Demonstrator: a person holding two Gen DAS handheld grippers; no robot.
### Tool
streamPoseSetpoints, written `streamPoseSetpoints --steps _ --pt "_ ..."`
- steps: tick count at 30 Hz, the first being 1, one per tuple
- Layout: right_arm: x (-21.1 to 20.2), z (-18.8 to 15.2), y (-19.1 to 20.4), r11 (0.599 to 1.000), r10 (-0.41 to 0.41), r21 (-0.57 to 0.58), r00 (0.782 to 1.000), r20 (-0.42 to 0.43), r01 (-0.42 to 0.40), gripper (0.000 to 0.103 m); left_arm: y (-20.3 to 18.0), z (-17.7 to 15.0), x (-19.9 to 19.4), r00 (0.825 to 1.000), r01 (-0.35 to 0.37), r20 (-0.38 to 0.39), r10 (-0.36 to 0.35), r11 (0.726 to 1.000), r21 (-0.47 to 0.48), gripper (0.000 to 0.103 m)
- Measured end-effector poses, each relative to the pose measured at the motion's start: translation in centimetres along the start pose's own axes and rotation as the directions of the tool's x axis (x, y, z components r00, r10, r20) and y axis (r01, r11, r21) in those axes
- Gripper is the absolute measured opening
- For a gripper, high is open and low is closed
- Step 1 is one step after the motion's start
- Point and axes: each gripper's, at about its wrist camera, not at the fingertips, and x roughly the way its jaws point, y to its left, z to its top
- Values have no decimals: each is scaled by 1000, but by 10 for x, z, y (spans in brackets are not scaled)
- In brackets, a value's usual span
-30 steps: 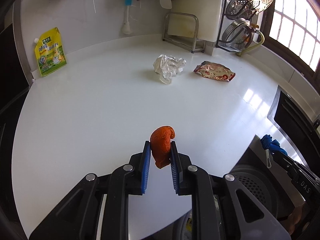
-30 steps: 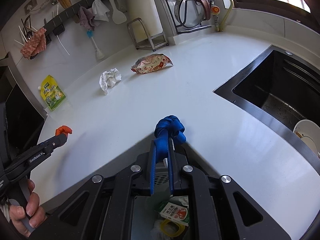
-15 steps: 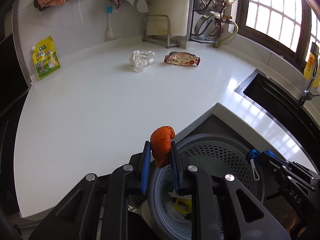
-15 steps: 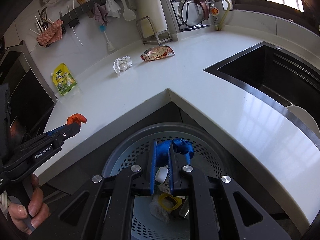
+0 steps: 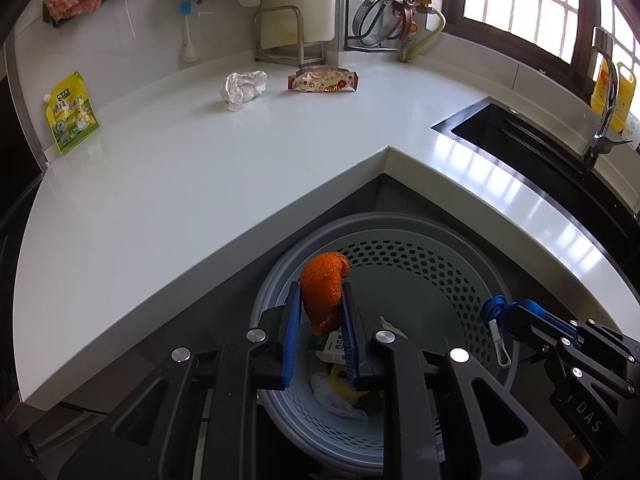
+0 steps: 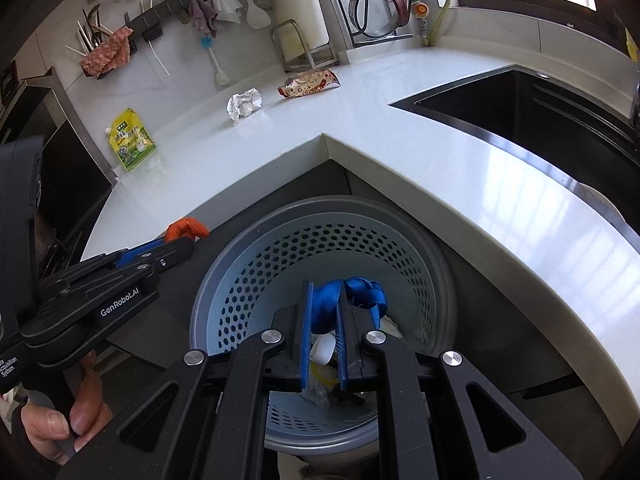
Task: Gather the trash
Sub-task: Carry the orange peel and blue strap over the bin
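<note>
My left gripper [image 5: 319, 300] is shut on an orange peel [image 5: 323, 282] and holds it over the grey perforated trash bin [image 5: 420, 256]. My right gripper [image 6: 323, 304] is shut on a knotted blue strap [image 6: 352, 294] and holds it over the same bin [image 6: 280, 256]. The bin holds a carton, white scraps and a yellow ring. A crumpled white paper [image 5: 242, 87] and a snack wrapper [image 5: 322, 81] lie on the white counter [image 5: 180, 184] at the back.
A yellow-green pouch [image 5: 71, 114] leans at the counter's left end. A black sink [image 5: 540, 148] with a tap [image 5: 600, 100] is on the right. A cutting board rack [image 5: 288, 36] and dish rack [image 5: 384, 4] stand against the back wall.
Both grippers have pulled back from the counter and come down over the bin, each still holding its piece of trash.
</note>
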Motion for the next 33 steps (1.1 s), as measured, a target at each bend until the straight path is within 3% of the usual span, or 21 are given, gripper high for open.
streamPoseSetpoints --steps 33 --pt "27 -15 5 999 -11 -32 997 -83 8 10 4 -32 33 990 4 -140 -5 1000 -12 20"
